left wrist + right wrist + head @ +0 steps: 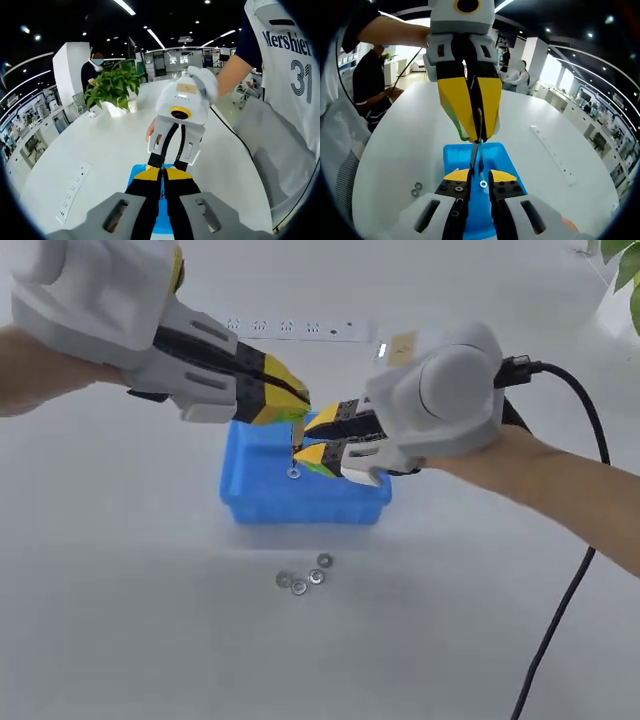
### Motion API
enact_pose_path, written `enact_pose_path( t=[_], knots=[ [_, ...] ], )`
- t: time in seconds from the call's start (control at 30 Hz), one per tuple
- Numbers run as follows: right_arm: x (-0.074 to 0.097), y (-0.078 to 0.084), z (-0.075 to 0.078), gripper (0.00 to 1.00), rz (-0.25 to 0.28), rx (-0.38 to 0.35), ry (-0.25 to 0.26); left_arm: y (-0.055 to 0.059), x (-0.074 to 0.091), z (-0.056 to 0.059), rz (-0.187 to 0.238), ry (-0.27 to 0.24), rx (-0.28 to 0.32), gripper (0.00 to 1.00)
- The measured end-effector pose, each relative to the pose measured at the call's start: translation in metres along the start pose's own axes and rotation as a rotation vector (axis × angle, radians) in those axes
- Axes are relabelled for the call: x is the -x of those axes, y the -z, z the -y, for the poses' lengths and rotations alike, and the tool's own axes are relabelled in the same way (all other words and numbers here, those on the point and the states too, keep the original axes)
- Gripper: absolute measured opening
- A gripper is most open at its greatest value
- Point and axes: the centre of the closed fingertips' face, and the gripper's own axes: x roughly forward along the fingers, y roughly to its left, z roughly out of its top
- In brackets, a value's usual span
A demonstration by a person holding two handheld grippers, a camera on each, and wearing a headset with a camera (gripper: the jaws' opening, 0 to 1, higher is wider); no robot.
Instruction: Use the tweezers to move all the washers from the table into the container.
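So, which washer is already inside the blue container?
The lone washer on the floor of the blue container; the other four washers lie clustered on the table.

The white tabletop (120, 630) carries a blue container (300, 502), four loose washers (304, 578) clustered on its near side, and a white power strip (290, 328) behind it.

Head view looks down, close; gripper views face each other, apparently sharing the blue container (497, 157).
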Motion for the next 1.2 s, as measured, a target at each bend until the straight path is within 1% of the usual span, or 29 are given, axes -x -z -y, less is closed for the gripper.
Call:
enact_pose_path(
  t=[0.03, 0.1, 0.13, 0.17, 0.2, 0.27, 0.3, 0.4, 0.43, 0.6, 0.73, 0.87, 0.97, 1.07, 1.13, 1.2],
  knots=[
    [0.003, -0.004, -0.004, 0.15, 0.007, -0.005, 0.000, -0.003, 0.002, 0.003, 0.003, 0.000, -0.007, 0.05],
    [0.004, -0.006, -0.006, 0.15, 0.022, -0.008, 0.001, -0.008, 0.005, 0.010, 0.007, 0.005, -0.020, 0.05],
    [0.006, -0.008, -0.009, 0.15, 0.027, -0.010, 0.003, -0.010, 0.006, 0.013, 0.007, 0.007, -0.027, 0.05],
    [0.009, -0.010, -0.012, 0.15, 0.025, -0.012, 0.009, -0.009, 0.008, 0.017, 0.003, 0.002, -0.045, 0.05],
    [0.011, -0.011, -0.015, 0.15, 0.027, -0.015, 0.015, -0.010, 0.008, 0.020, 0.004, -0.001, -0.048, 0.05],
    [0.014, -0.013, -0.020, 0.15, 0.036, -0.043, 0.018, -0.011, 0.009, 0.026, 0.013, -0.002, -0.050, 0.05],
    [0.016, -0.013, -0.025, 0.15, 0.038, -0.049, 0.019, -0.012, 0.011, 0.031, 0.015, -0.004, -0.049, 0.05],
    [0.019, -0.013, -0.038, 0.15, 0.039, -0.062, 0.011, -0.012, 0.013, 0.044, 0.028, -0.009, -0.033, 0.05],
    [0.020, -0.012, -0.043, 0.15, 0.036, -0.064, 0.006, -0.011, 0.013, 0.050, 0.033, -0.011, -0.024, 0.05],
    [0.020, -0.011, -0.063, 0.15, 0.041, -0.096, -0.021, -0.008, 0.015, 0.065, 0.055, -0.021, 0.020, 0.05],
    [0.017, -0.011, -0.075, 0.15, 0.038, -0.106, -0.042, -0.006, 0.015, 0.073, 0.062, -0.021, 0.041, 0.05],
    [0.016, -0.015, -0.083, 0.16, 0.058, -0.161, -0.062, -0.006, 0.014, 0.077, 0.072, -0.018, 0.056, 0.05],
    [0.016, -0.018, -0.084, 0.17, 0.078, -0.182, -0.058, -0.004, 0.011, 0.080, 0.065, -0.010, 0.058, 0.05],
    [0.015, -0.020, -0.084, 0.17, 0.090, -0.209, -0.056, -0.004, 0.010, 0.082, 0.067, -0.002, 0.062, 0.05],
    [0.014, -0.018, -0.084, 0.16, 0.082, -0.187, -0.052, -0.006, 0.010, 0.083, 0.071, 0.005, 0.065, 0.05],
    [0.013, -0.017, -0.085, 0.16, 0.080, -0.184, -0.057, -0.005, 0.010, 0.083, 0.070, 0.010, 0.067, 0.05]
  ],
)
